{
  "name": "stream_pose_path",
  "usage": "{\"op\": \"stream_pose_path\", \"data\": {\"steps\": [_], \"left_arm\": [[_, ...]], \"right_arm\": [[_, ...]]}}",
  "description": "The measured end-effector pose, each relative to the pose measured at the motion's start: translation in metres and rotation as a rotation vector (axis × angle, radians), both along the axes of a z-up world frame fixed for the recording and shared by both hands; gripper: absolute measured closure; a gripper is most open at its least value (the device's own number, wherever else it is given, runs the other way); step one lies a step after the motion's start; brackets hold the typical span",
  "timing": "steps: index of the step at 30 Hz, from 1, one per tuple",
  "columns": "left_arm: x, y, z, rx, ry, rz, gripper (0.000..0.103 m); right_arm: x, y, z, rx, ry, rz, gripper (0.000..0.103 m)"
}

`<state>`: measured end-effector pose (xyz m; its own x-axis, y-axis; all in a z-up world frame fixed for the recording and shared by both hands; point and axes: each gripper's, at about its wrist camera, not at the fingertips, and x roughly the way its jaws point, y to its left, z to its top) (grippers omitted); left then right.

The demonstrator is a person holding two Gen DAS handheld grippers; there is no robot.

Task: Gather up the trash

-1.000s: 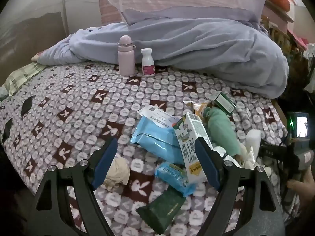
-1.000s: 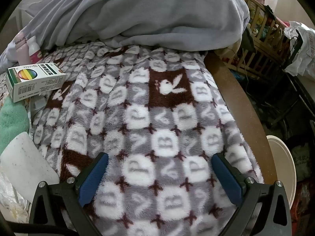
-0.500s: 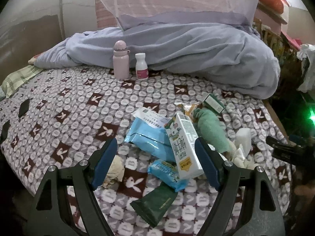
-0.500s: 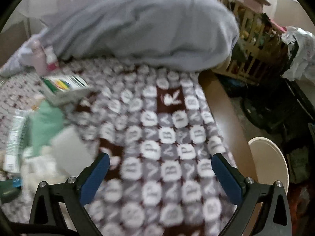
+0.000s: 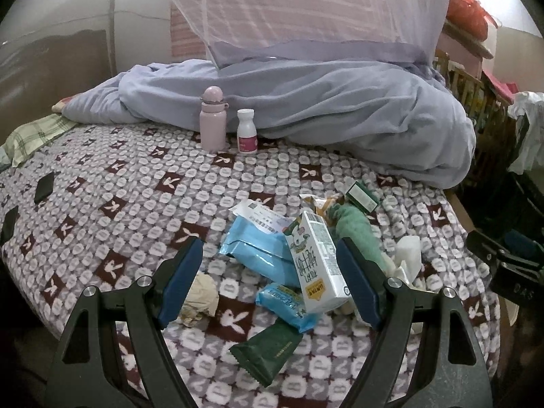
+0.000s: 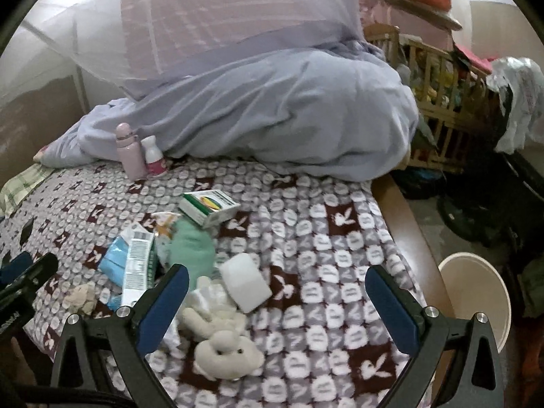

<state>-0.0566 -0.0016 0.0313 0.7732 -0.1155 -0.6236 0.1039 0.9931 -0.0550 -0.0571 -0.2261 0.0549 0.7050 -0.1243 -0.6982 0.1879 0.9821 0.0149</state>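
Trash lies in a heap on the patterned blanket. A white milk carton leans on a light blue wipes pack, with a small blue packet and a dark green wrapper in front. A crumpled beige tissue lies beside my left fingertip. My left gripper hangs open above the heap, holding nothing. My right gripper is open too, over bare blanket right of a white sponge block and white tissues. A green-and-white box lies farther back.
A pink bottle and a white pill bottle stand by the lilac duvet. A green cloth and a plush toy lie among the trash. A cream bin stands on the floor off the bed's right edge.
Both grippers have pulled back and up from the bed, so the heap looks smaller. The right view swung left from bare blanket to take in the trash.
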Motion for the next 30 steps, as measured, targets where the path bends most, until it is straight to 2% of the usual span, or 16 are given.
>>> {"op": "stream_pose_path", "data": {"steps": [9,30], "left_arm": [[-0.005,0.001,0.007,-0.009,-0.021,0.0,0.023],[-0.014,0.023,0.013,-0.027,-0.028,0.012,0.023]], "right_arm": [[-0.006,0.016,0.013,0.009,-0.047,0.027,0.0],[-0.017,0.035,0.029,-0.029,-0.09,0.026,0.0]]}}
